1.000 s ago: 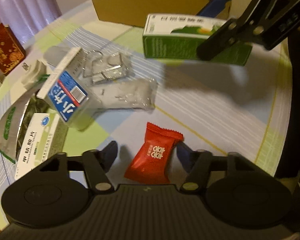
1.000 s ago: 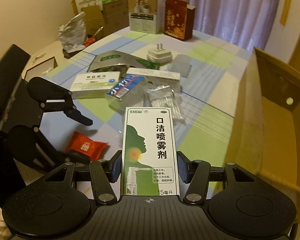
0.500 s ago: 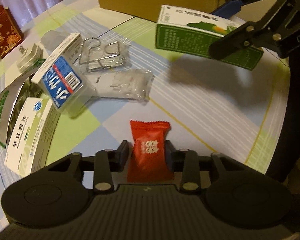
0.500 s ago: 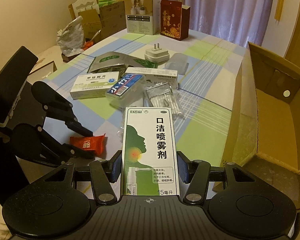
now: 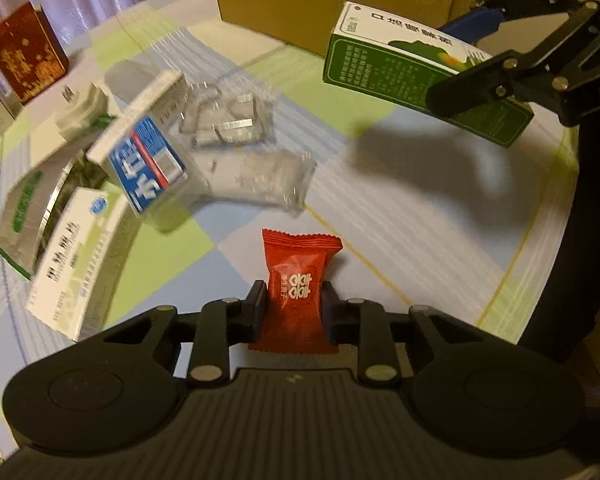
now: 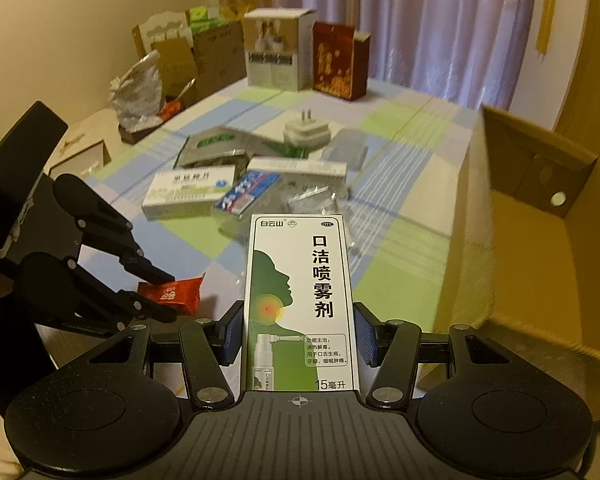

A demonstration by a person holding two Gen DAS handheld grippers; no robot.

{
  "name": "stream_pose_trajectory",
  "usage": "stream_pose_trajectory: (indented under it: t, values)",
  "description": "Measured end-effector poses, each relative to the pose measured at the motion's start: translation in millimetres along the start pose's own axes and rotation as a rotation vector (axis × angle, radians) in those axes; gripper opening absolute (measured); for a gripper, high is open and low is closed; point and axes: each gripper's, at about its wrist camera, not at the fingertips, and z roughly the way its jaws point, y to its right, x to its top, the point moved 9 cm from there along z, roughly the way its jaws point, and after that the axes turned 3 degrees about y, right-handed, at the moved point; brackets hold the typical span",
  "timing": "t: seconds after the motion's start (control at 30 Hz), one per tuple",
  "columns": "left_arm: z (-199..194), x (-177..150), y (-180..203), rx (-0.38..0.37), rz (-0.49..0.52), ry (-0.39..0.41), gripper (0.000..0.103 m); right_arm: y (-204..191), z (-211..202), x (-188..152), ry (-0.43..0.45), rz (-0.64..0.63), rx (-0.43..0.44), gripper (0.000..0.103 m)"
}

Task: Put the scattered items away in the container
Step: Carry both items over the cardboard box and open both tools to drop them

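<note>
Checked tablecloth (image 6: 400,240) carries scattered packets beside the cardboard box (image 6: 540,264); left gripper (image 5: 294,312) pinches a red candy (image 5: 296,280), right gripper (image 6: 300,338) clamps the spray carton (image 6: 300,300) near the box.

R gripper (image 6: 299,338) clamps spray box (image 6: 300,300) w/ both pads, held above table (image 6: 396,152). Carton (image 6: 540,248) open at right. L gripper (image 6: 168,292) pinches red candy (image 6: 172,294), lower left.
</note>
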Motion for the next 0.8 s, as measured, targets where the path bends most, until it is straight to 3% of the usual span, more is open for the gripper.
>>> stream_pose_trajectory:
  t: [0.17, 0.43, 0.63, 0.8]
  values:
    - [-26, 45, 9, 0.016, 0.033, 0.074, 0.023, 25, -33, 18, 0.067, 0.018, -0.073, 0.058]
    - [-51, 168, 48, 0.001, 0.127, 0.248, 0.023, 119, -72, 37, 0.109, 0.127, -0.268, 0.058]
    - [-31, 246, 82, -0.044, 0.168, 0.312, 0.023, 180, -85, 43, 0.113, 0.165, -0.370, 0.058]
    - [-1, 277, 99, -0.068, 0.162, 0.314, 0.023, 210, -79, 35, 0.101, 0.199, -0.391, 0.058]
